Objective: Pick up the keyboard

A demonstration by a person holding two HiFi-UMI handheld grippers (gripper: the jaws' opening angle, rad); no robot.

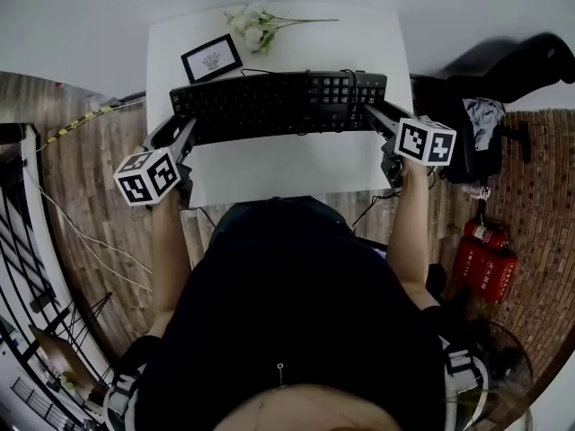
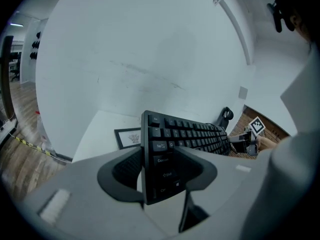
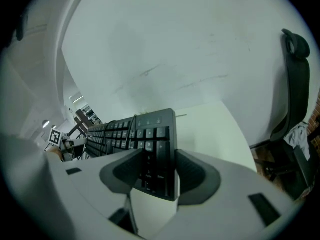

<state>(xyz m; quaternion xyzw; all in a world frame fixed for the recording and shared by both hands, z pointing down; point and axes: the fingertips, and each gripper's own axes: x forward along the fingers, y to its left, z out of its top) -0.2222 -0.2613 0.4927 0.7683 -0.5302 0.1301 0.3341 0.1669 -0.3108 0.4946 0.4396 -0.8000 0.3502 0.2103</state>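
Observation:
A black keyboard [image 1: 278,104] hangs lifted above the white table [image 1: 287,164], held at both ends. My left gripper [image 1: 186,133] is shut on its left end; in the left gripper view the keyboard [image 2: 180,134] stands edge-on between the dark pads [image 2: 125,170] of my left gripper [image 2: 159,171]. My right gripper [image 1: 375,116] is shut on the right end, the number-pad side. In the right gripper view that end of the keyboard [image 3: 150,134] sits clamped in my right gripper [image 3: 159,173].
A framed picture [image 1: 211,57] and a bunch of white flowers [image 1: 256,23] lie at the table's far side. A black office chair [image 1: 503,79] with clothes stands to the right, red canisters [image 1: 485,254] on the floor beside it. A cable [image 1: 81,232] trails on the wooden floor at left.

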